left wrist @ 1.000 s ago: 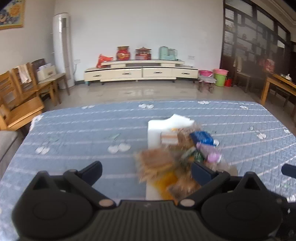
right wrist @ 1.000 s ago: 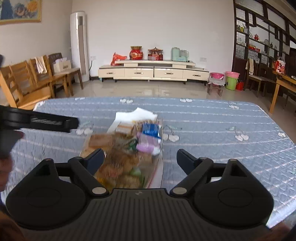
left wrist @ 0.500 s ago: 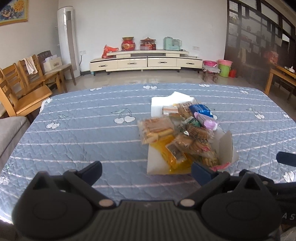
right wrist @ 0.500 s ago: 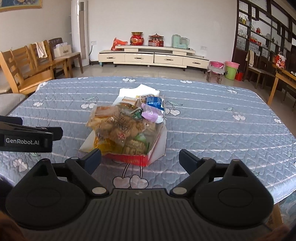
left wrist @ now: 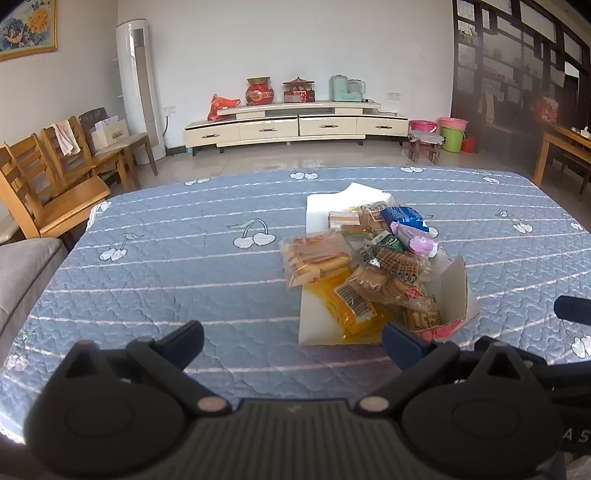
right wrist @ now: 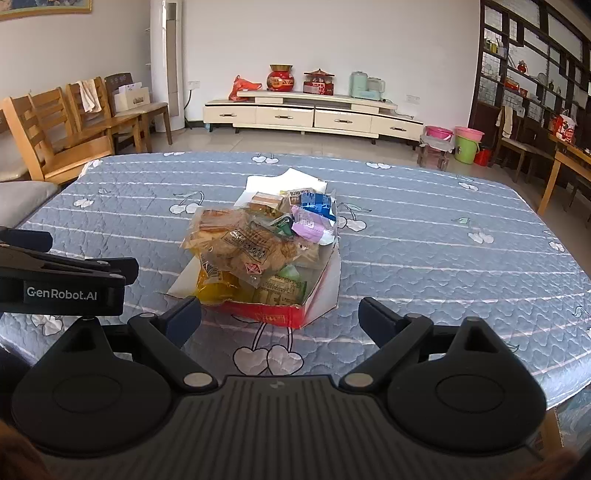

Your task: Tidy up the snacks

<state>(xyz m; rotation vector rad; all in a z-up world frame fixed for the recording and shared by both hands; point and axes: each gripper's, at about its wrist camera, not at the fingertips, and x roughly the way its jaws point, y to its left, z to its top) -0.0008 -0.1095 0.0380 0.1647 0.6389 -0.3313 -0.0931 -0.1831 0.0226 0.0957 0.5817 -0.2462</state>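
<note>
A blue quilted cloth (left wrist: 166,266) with white stripes and white cherry outlines covers the tabletop. Near its middle an open cardboard box (right wrist: 273,315), red outside and white inside, holds a heap of snack packets (right wrist: 258,243): a clear bag of biscuits (left wrist: 314,258) hangs over the left rim, an orange-yellow packet (left wrist: 351,306) lies at the near end, and a blue packet (left wrist: 404,216) and a pale purple packet (left wrist: 413,240) sit toward the far side. The print on the wrappers is too small to read.

Beyond the tabletop lies a pale tiled floor. A long cream TV cabinet (left wrist: 295,125) against the white wall carries a red vase (left wrist: 260,92), a red ornament and a mint-green appliance (left wrist: 345,88). A tall white air conditioner (left wrist: 138,85) stands in the corner, wooden chairs (left wrist: 48,184) line the left wall, and pink and green buckets (left wrist: 448,134) stand at the right beside dark wooden shelving (right wrist: 532,74). A framed flower picture (left wrist: 27,27) hangs at upper left.

The left tongs (left wrist: 291,341) hover above the near edge of the cloth, spread wide and empty. The right tongs (right wrist: 280,314) are likewise spread wide with nothing between them, just short of the box. In the right wrist view the side of the left tool reads "GenRobot.AI"
</note>
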